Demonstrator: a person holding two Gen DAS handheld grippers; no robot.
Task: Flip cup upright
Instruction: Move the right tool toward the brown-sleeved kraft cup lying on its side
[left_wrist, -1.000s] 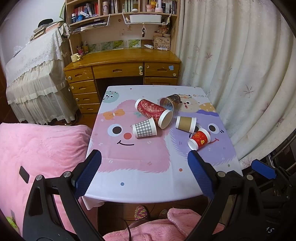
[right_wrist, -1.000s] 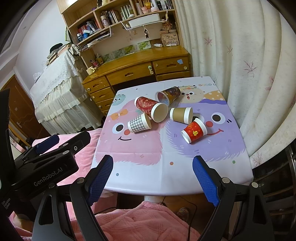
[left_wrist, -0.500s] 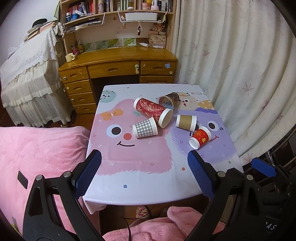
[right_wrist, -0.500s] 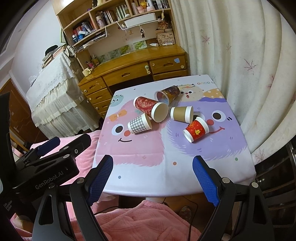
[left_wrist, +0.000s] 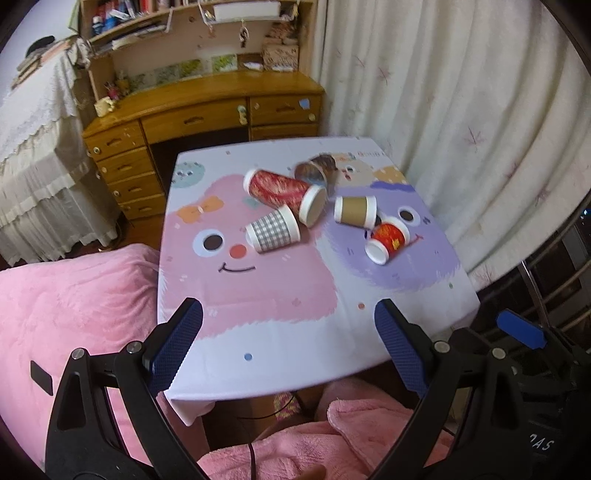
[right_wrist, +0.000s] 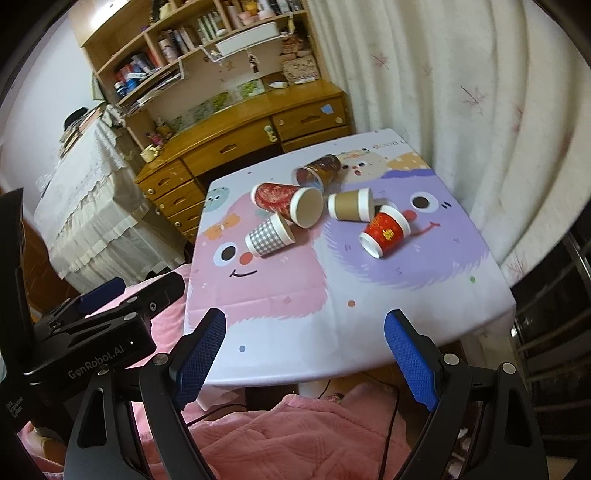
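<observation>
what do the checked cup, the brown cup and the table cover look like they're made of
Checked cup: probably paper, matte printed wall with a rolled white rim.
Brown cup: likely kraft paper, dull tan sleeve between white rim and base; any ribbing is too small to tell.
Table cover: seemingly thin plastic or coated cloth, smooth printed surface that hangs limp over the edge.

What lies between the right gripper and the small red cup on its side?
In the right wrist view, only bare printed tablecloth lies between the open right gripper and the small red cup; no other cup intervenes.
</observation>
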